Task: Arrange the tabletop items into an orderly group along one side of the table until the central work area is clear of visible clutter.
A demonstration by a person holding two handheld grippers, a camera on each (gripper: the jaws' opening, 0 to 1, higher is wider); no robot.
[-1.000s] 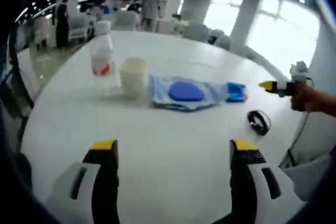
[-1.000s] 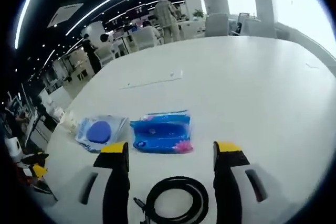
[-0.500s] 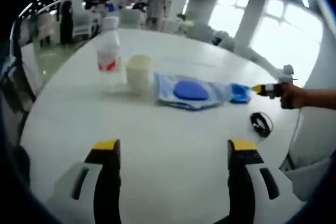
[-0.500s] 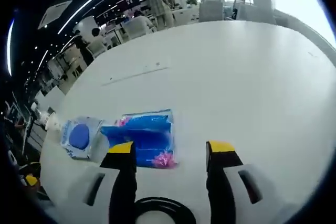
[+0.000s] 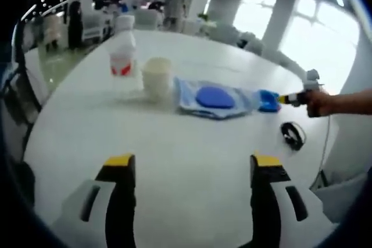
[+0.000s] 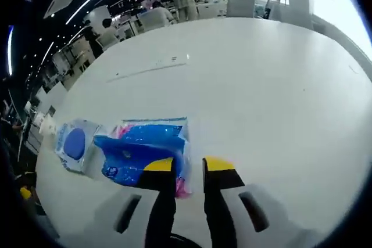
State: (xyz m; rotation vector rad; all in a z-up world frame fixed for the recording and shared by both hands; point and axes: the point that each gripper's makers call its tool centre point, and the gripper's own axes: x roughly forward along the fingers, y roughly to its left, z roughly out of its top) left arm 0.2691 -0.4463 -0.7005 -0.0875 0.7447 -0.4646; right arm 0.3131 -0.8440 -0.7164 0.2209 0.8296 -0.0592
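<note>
Near table [image 6: 261, 85] edge, right gripper [image 6: 189, 165] pinches blue packet [image 6: 142, 152].

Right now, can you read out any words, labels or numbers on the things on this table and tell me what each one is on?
No text can be read.
Bottle: red and white label, print too blurred.
Blue packet pinched by the right gripper: white and pink markings, not legible.
Clear pouch with blue disc: no readable print.
Cup: plain.

Ahead of your left gripper [image 5: 186, 166] the table [image 5: 174, 143] is bare; beyond, 1 row blocks you: bottle [image 5: 122, 62], cup [image 5: 157, 78], pouch [image 5: 214, 98], packet [image 6: 145, 152]. Past them, open tabletop.
</note>
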